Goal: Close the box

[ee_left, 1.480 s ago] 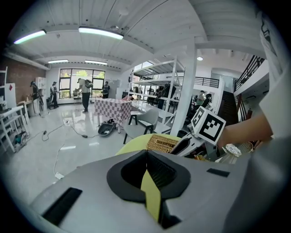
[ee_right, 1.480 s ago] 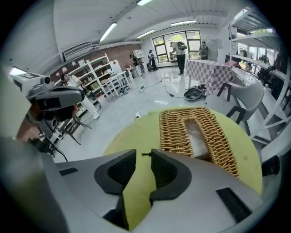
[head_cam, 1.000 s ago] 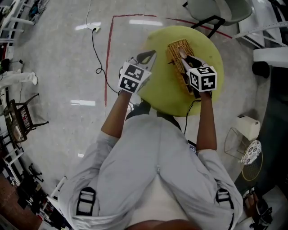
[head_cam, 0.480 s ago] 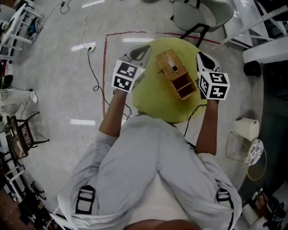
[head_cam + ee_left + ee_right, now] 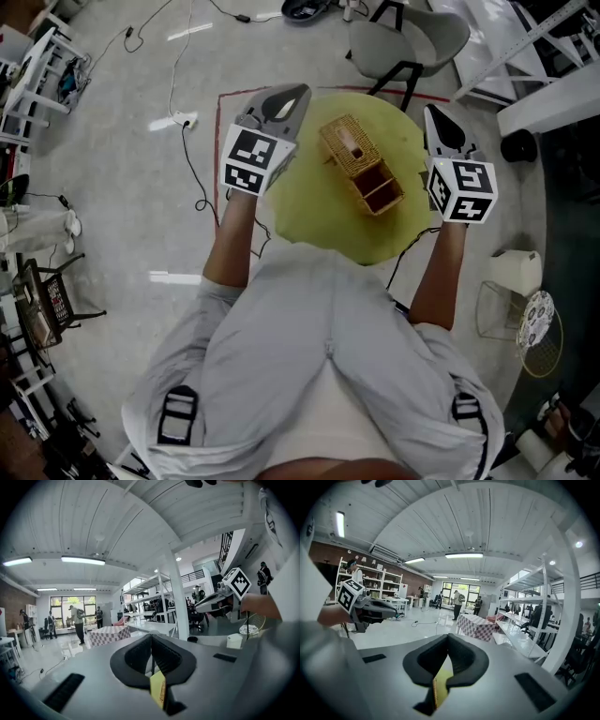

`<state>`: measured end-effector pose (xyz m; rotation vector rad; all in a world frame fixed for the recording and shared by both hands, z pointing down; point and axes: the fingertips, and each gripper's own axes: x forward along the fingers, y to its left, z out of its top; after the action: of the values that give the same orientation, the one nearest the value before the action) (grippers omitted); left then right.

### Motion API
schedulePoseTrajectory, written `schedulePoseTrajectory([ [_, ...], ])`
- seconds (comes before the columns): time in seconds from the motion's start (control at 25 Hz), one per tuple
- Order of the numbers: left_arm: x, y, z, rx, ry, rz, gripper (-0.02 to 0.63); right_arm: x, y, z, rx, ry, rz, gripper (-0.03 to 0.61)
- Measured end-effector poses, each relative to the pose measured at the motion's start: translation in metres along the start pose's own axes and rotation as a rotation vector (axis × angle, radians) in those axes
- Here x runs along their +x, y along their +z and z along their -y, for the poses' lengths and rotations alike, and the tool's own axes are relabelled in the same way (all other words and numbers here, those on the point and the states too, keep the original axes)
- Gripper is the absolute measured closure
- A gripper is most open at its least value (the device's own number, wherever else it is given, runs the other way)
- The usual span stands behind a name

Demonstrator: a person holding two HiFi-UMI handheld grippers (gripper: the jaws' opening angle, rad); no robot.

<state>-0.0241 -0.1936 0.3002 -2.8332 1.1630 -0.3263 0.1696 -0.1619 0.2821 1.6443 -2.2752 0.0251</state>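
A woven wicker box (image 5: 361, 164) stands in the middle of the round yellow table (image 5: 309, 202). Its far-left half is covered by a woven top, and its near-right half shows a dark open inside. My left gripper (image 5: 292, 94) is held off the table's left edge, shut and empty, its closed jaws (image 5: 151, 638) pointing out into the room. Off the table's right edge is my right gripper (image 5: 433, 114), also shut with nothing between its jaws (image 5: 447, 638). Neither gripper touches the box. Each gripper view catches the other gripper (image 5: 225, 597) (image 5: 365, 607) in a hand.
A grey chair (image 5: 405, 33) stands just beyond the table. Red tape (image 5: 221, 103) marks the floor on the left, near a cable and power strip (image 5: 183, 120). A white bin (image 5: 516, 270) and a wire basket (image 5: 497, 305) stand on the right. Shelving (image 5: 164, 597) lines the room.
My right gripper has come off the box, swung out to the table's right edge and closed its jaws. The left gripper has moved only a little, upward in the view.
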Motion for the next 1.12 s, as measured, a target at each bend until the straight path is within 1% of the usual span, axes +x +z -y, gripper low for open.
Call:
schedulePoseTrajectory([
  [0.08, -0.005, 0.018, 0.003, 0.014, -0.008, 0.032, 0.584, -0.008, 0.012, -0.001, -0.016, 0.0, 0.024, 0.555],
  [0.2, -0.013, 0.04, 0.008, 0.061, -0.012, 0.071, 0.584, -0.017, 0.027, -0.005, -0.037, 0.003, 0.058, 0.555],
  [0.32, -0.021, 0.052, 0.012, 0.11, -0.008, 0.086, 0.584, -0.022, 0.035, -0.011, -0.054, 0.002, 0.076, 0.555],
  [0.48, -0.029, 0.063, 0.017, 0.118, -0.02, 0.102, 0.584, -0.029, 0.044, -0.014, -0.073, -0.012, 0.09, 0.555],
  [1.12, -0.037, 0.059, 0.023, 0.135, -0.018, 0.085, 0.584, -0.038, 0.042, -0.023, -0.068, -0.002, 0.088, 0.555],
])
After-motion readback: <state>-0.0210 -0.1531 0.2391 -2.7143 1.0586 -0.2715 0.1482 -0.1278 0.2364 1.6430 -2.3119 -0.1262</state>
